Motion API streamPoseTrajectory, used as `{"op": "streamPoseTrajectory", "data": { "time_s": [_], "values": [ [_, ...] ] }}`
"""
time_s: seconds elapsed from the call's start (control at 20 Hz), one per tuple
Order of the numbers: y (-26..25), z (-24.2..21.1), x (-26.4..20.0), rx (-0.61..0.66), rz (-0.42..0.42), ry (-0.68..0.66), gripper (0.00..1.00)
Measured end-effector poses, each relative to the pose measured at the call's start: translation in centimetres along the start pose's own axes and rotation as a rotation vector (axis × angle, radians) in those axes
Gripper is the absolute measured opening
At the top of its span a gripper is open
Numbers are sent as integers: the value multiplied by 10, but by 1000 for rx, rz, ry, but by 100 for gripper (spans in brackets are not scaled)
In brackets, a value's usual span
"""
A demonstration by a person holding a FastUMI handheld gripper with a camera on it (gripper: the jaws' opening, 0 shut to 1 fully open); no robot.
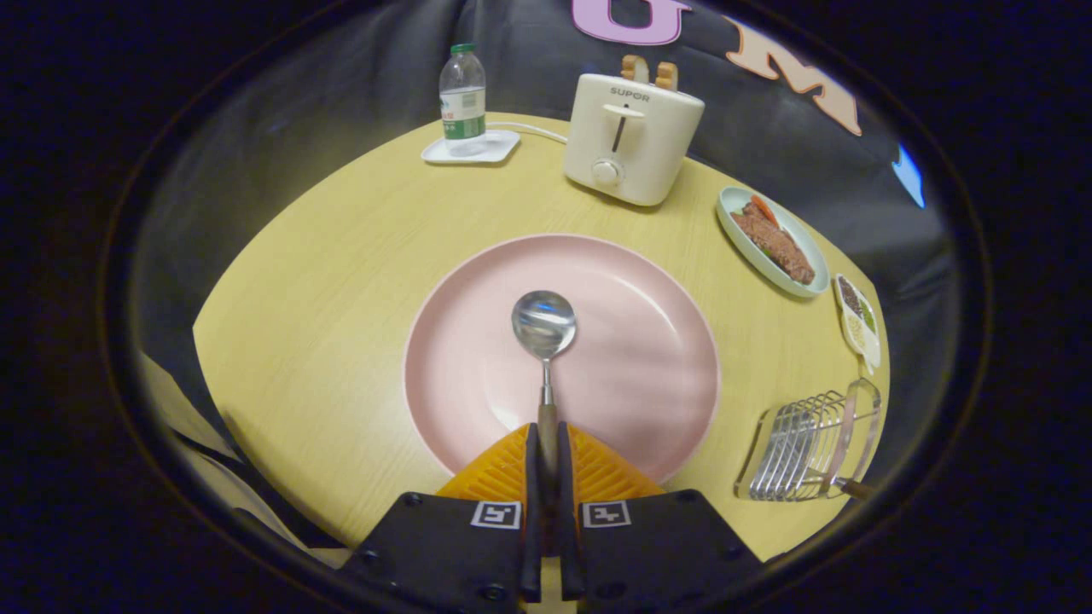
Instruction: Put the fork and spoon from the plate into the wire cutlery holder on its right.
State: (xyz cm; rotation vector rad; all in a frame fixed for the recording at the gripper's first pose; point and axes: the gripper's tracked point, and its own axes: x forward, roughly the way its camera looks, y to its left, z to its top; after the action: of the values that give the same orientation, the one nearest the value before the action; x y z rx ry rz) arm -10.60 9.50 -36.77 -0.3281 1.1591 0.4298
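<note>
grip: gripper [547, 443] fingers clenching the spoon [544, 324] handle
tip: keeping it level, swinging toward the wire cutlery holder [810, 448] at 3 o'clock of the plate [648, 341]

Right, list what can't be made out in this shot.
- Spoon handle end: hidden between the hand-held gripper fingers, shut on it.
- Plate near rim: covered by the fingers.
- Holder contents: a wooden handle sticks out; its head is lost among the wires.

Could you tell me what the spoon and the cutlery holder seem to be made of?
Spoon, clamped by the gripper: polished metal bowl, mirror reflections; the handle looks wooden, brown and matte. Cutlery holder: shiny metal wire, bright glints along its bars.
</note>
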Motion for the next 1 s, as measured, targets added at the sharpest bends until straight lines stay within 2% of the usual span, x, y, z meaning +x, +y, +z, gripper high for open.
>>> {"op": "streamPoseTrajectory", "data": {
  "time_s": [0.3,0.35,1.0],
  "values": [
    [-19,2,-14,14,-10,-15,12],
    [-20,2,-14,17,-7,-16,8],
    [-59,-1,-61,16,-5,21,7]
  ]
}}
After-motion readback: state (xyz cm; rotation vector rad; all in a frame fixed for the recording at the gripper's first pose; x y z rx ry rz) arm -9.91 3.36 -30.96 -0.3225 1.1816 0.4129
